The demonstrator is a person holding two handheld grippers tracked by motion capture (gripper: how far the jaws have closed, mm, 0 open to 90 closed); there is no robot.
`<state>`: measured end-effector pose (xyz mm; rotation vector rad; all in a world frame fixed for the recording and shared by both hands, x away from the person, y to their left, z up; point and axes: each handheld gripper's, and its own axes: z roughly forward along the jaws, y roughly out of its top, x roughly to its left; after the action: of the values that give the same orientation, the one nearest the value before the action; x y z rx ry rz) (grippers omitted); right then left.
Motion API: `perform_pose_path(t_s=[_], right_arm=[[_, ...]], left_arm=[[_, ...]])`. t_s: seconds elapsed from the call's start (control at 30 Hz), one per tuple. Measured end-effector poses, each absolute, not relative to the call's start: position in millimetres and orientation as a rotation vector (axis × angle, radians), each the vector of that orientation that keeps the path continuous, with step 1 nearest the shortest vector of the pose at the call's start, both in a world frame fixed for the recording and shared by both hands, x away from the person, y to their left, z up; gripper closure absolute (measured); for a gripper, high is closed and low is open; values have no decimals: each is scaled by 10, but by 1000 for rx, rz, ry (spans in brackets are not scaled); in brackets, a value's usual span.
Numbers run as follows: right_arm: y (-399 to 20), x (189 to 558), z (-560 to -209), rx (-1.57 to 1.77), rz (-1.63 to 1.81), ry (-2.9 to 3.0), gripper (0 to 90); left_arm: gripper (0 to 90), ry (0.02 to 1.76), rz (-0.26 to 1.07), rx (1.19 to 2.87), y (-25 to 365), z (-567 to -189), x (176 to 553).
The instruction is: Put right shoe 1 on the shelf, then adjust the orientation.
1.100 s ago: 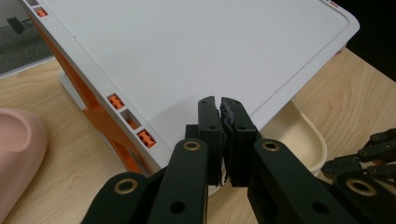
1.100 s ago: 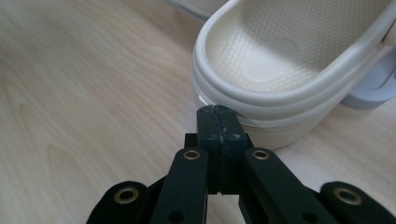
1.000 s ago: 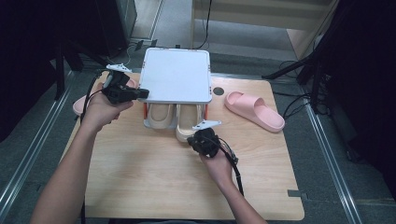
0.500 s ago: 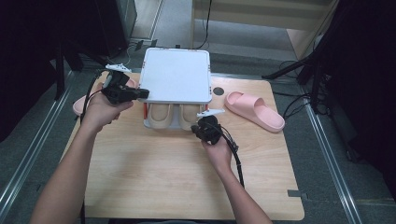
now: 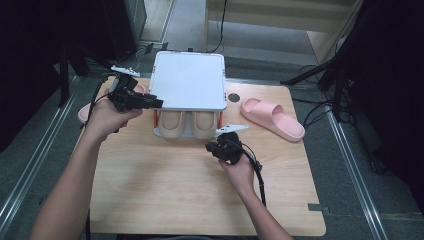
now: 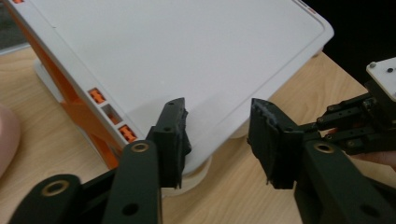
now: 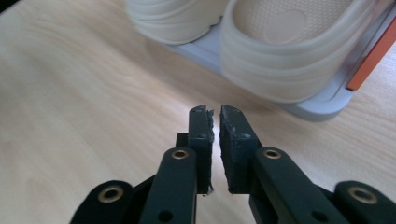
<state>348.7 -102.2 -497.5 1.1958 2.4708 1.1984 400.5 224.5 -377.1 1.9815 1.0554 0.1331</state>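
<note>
Light wood desk [image 5: 165,185] on a grey floor w/ dark gear around it. At the desk's far edge, centre, I see a white two-level rack [image 5: 189,80] w/ orange side posts; a beige pair of slippers [image 5: 192,122] sits on its lower shelf, toes toward me, under the flat white top. Pink slipper [image 5: 272,118] lies near the far right corner, apart from the rack. Another pink one [image 5: 86,111] peeks out at the far left edge, mostly hidden behind my left hand.

My left gripper [image 6: 219,126] is at the rack's left front corner, jaws wide, nothing between them, straddling the top panel's edge as far as I can tell; contact unclear. My right gripper [image 7: 215,114] hovers over bare wood just in front of the rack's right side, jaws nearly closed w/ a thin gap, empty, pointing at the right beige slipper's toe.
</note>
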Motion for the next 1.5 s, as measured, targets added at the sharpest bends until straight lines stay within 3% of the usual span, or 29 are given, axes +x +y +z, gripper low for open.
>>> perform_pose_path(t_s=[0.07, 0.3, 0.67, 1.37, 1.5], right_arm=[[-1091, 3409, -4923, 1214, 1252, 2472, 802], [-1267, 3202, -4744, 1197, 1359, 2475, 634], [-1593, 3113, -4670, 1148, 1369, 2444, 535], [-1621, 3327, -4648, 1162, 1314, 2494, 508], [-1608, 3366, -4654, 1157, 1306, 2503, 513]], left_arm=[[464, 1049, 135, 1974, 2248, -3736, 3981], [372, 1044, 174, 1989, 2320, -3664, 3889], [344, 1078, 219, 1994, 2519, -3654, 3756], [517, 1153, 324, 1971, 3006, -3881, 3584], [662, 1206, 309, 1940, 3182, -3979, 3615]])
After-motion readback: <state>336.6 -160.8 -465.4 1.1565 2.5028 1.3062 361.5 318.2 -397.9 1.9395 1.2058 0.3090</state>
